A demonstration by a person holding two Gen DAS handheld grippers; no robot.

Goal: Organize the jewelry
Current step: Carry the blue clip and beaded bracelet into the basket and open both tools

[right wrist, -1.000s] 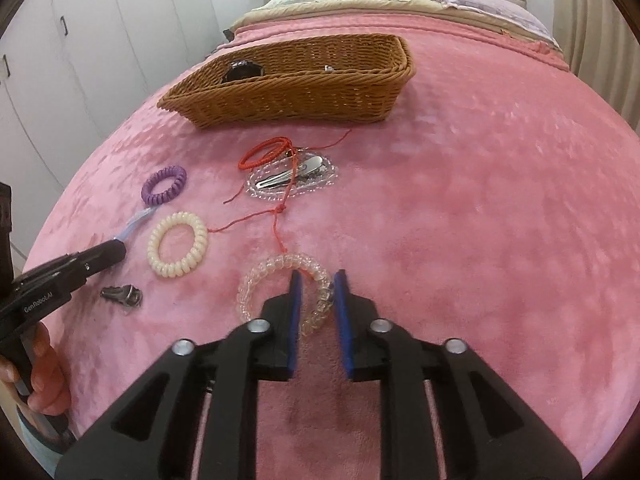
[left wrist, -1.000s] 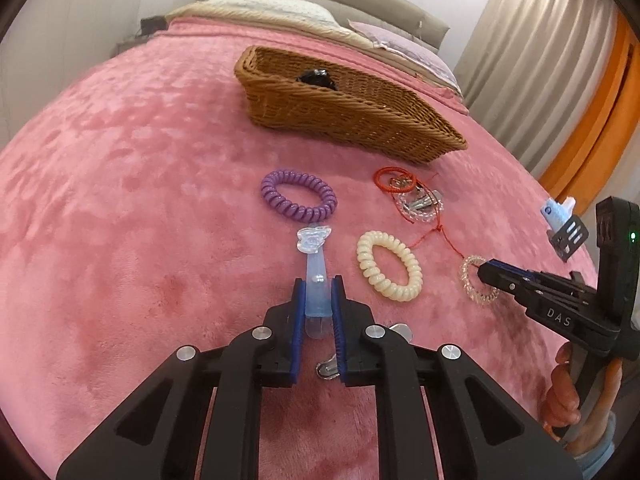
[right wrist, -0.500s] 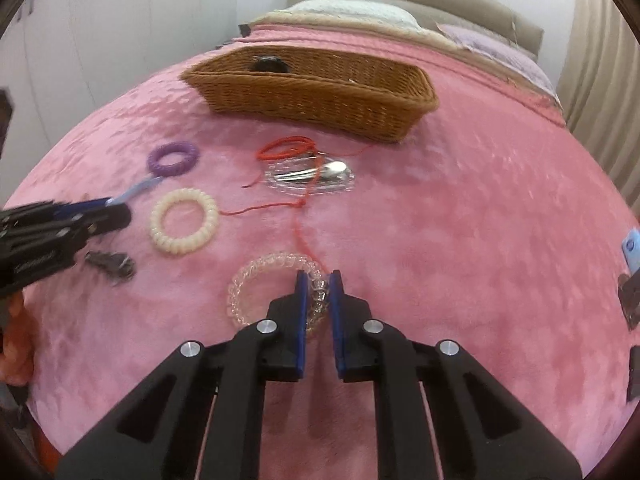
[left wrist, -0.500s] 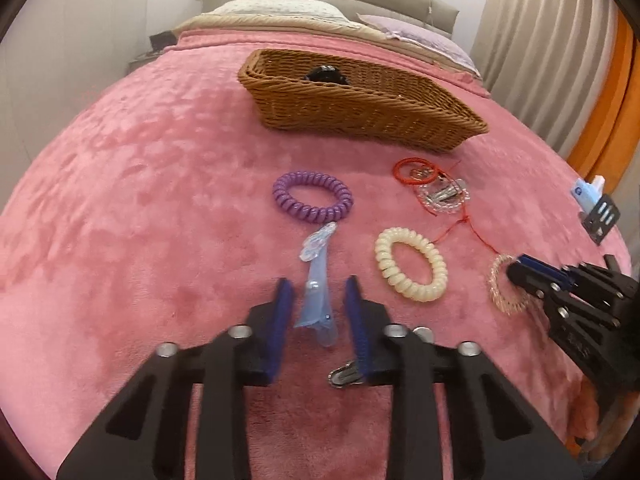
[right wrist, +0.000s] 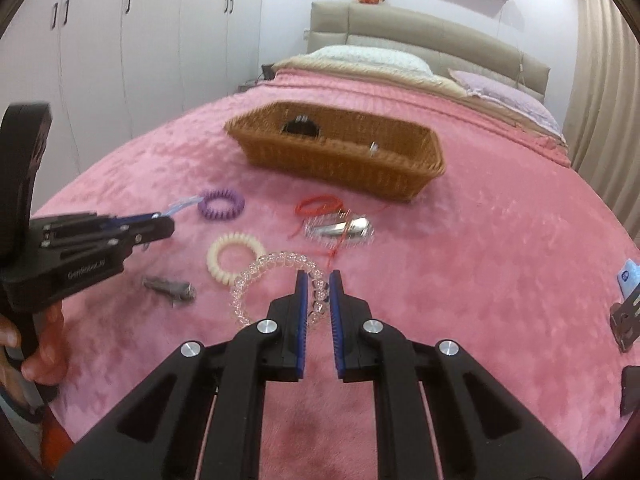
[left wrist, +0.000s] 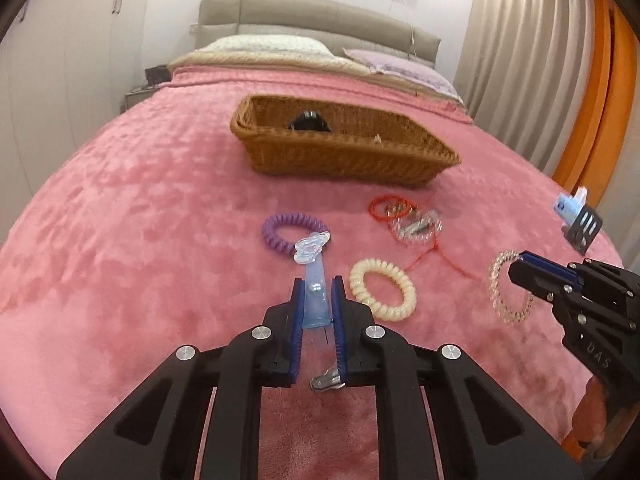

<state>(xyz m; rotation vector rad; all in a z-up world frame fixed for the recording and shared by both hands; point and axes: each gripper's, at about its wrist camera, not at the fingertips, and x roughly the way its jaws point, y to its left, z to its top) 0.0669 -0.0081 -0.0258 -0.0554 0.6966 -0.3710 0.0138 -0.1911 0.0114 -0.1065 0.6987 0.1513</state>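
Gripping a translucent blue hair clip [left wrist: 314, 296] between closed fingers at lower centre, the left gripper [left wrist: 316, 280] sits clear of the pink plush bedspread [left wrist: 140, 220]. The right gripper [right wrist: 318, 276] pinches a clear beaded bracelet [right wrist: 256, 276], lifted. Open blanket lies ahead of both toward the woven wicker basket [left wrist: 340, 156] at upper centre. Purple coil tie [left wrist: 280, 232], cream coil tie [left wrist: 382, 290] and red cord [left wrist: 390, 206] lie between.
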